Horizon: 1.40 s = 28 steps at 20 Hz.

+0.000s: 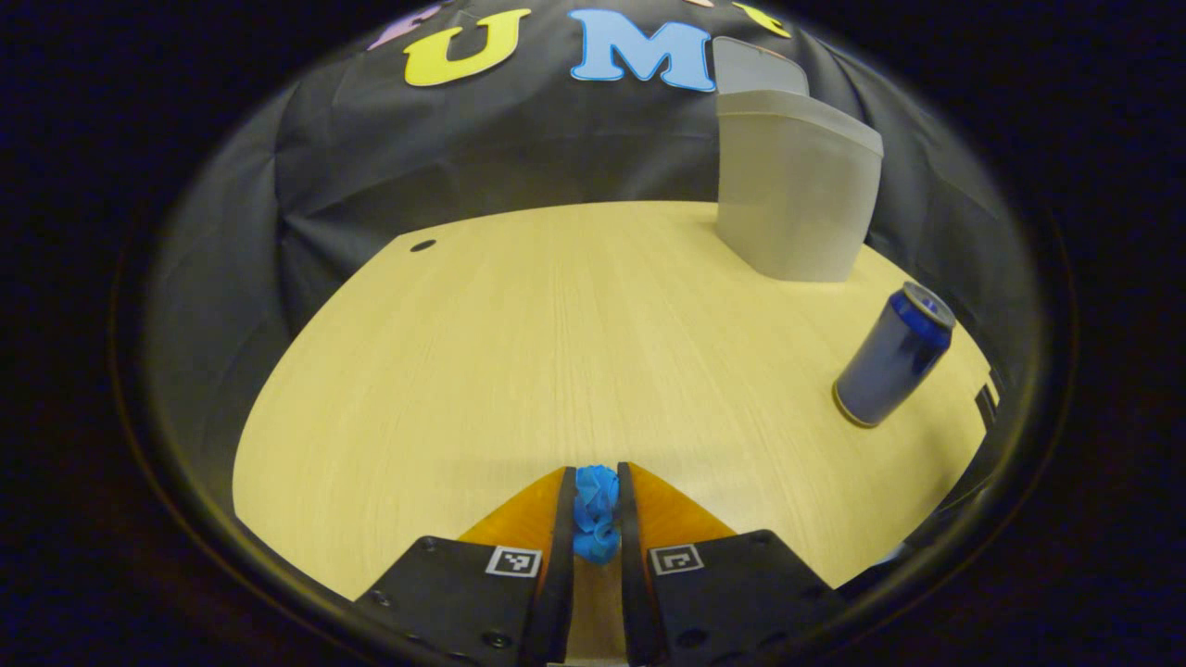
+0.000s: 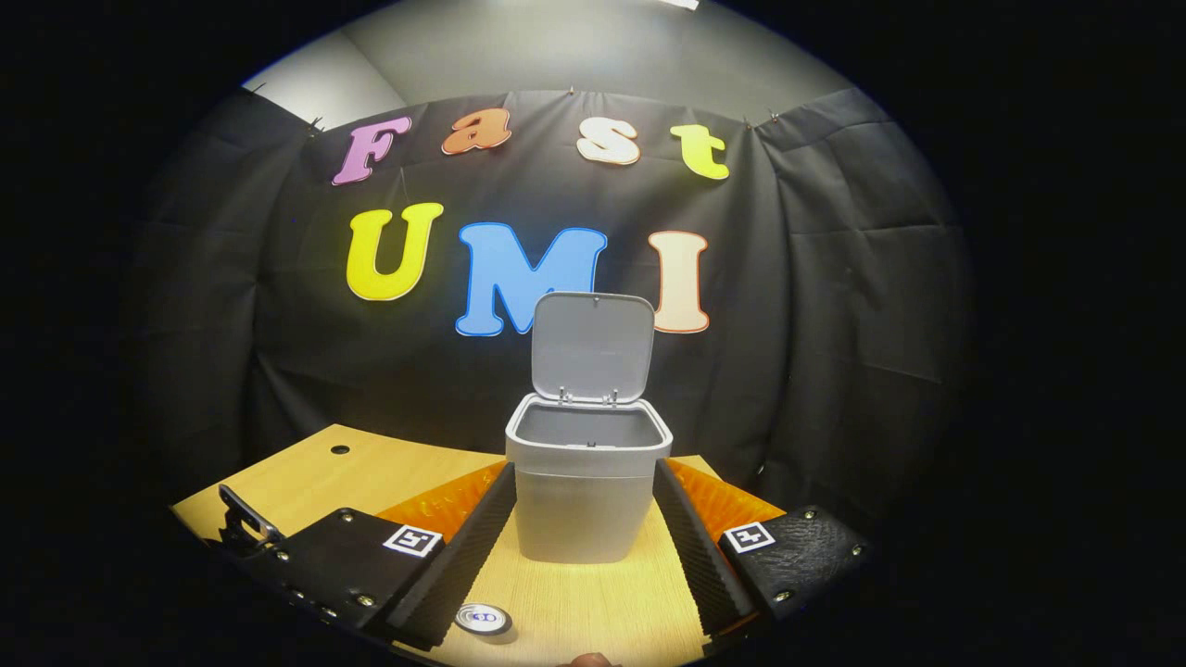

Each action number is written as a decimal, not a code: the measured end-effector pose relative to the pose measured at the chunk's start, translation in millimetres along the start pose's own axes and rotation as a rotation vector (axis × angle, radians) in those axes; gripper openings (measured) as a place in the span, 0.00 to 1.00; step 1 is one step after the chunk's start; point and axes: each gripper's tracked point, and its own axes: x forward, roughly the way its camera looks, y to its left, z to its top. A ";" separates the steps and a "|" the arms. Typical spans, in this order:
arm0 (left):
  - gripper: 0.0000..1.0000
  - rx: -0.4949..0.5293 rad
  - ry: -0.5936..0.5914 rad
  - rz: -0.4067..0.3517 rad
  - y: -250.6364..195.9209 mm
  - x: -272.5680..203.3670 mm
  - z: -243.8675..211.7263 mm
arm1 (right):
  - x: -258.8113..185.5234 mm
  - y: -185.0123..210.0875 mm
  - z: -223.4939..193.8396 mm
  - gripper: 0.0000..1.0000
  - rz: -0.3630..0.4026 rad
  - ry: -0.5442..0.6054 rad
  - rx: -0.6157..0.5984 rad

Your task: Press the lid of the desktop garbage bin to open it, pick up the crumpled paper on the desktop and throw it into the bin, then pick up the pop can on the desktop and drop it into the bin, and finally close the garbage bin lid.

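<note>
Already, in the left gripper view, the left claw (image 1: 596, 505) is clenched on the crumpled paper (image 1: 595, 515), a small blue wad pinched between both fingers low over the surface (image 1: 519, 352). The garbage bin (image 1: 793, 190) stands toward one o'clock with its lid (image 1: 755, 67) raised, and the pop can (image 1: 895, 356) stands upright at three o'clock, near the surface's edge. The wad looks thinly held, so a quick swing could shake it loose short of the bin, and a wide sweep might topple the can. In the right gripper view, the right claw (image 2: 584, 528) hangs released, fingers spread to either side of the bin at twelve o'clock; whether they touch it is unclear. Drifting forward, it could nudge the bin or block the opening.
</note>
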 end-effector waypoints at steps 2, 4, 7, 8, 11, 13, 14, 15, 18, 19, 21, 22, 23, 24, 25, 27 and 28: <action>0.30 -0.008 -0.056 -0.010 6.3 -7.6 60.6 | 1.7 -4.0 1.9 0.95 -0.003 -0.008 0.003; 0.29 -0.015 -0.109 -0.023 -30.2 -11.0 49.3 | 3.2 -7.9 3.9 0.95 -0.005 -0.016 0.012; 0.28 -0.006 -0.191 -0.034 -26.9 -21.5 135.1 | 2.7 -15.0 7.3 1.00 -0.011 -0.031 0.022; 0.29 -0.004 -0.217 -0.045 -35.0 -25.1 152.2 | 2.5 -19.3 8.5 0.95 -0.015 -0.036 0.025; 0.28 0.003 -0.298 -0.081 -60.2 -38.2 207.8 | 1.5 -31.1 10.6 0.95 -0.033 -0.052 0.039; 0.27 0.021 -0.353 -0.101 -75.3 -46.4 241.2 | 2.1 -39.6 12.9 0.95 -0.048 -0.061 0.047; 0.29 0.031 -0.379 -0.112 -83.5 -49.8 256.7 | 0.5 -44.8 14.8 0.95 -0.057 -0.067 0.048; 0.31 0.039 -0.402 -0.121 -91.4 -52.5 271.7 | 1.2 -49.4 16.1 0.95 -0.068 -0.072 0.047; 0.28 0.041 -0.453 -0.159 -114.8 -56.7 309.5 | -2.1 -64.0 18.0 0.95 -0.105 -0.089 0.042; 0.31 0.033 -0.470 -0.177 -123.3 -58.5 322.8 | -3.1 -68.4 17.5 0.95 -0.116 -0.091 0.042; 0.30 0.030 -0.500 -0.200 -138.6 -58.8 346.9 | -4.8 -76.1 14.6 1.00 -0.132 -0.086 0.046; 0.30 0.031 -0.515 -0.210 -147.2 -58.0 356.7 | -5.8 -79.8 14.3 1.00 -0.141 -0.084 0.050; 0.30 0.031 -0.529 -0.222 -154.8 -59.1 366.7 | -6.4 -84.3 13.3 1.00 -0.150 -0.082 0.054; 0.30 0.030 -0.538 -0.233 -163.0 -58.4 375.5 | -8.2 -88.6 12.0 1.00 -0.159 -0.080 0.056; 0.30 0.027 -0.547 -0.242 -169.2 -57.1 384.1 | -8.5 -92.9 10.8 1.00 -0.167 -0.079 0.059; 0.30 0.024 -0.568 -0.263 -181.6 -55.9 403.5 | -9.3 -99.2 9.1 1.00 -0.182 -0.075 0.062; 0.30 0.027 -0.577 -0.274 -188.1 -54.6 413.7 | -9.5 -101.8 8.3 1.00 -0.186 -0.073 0.065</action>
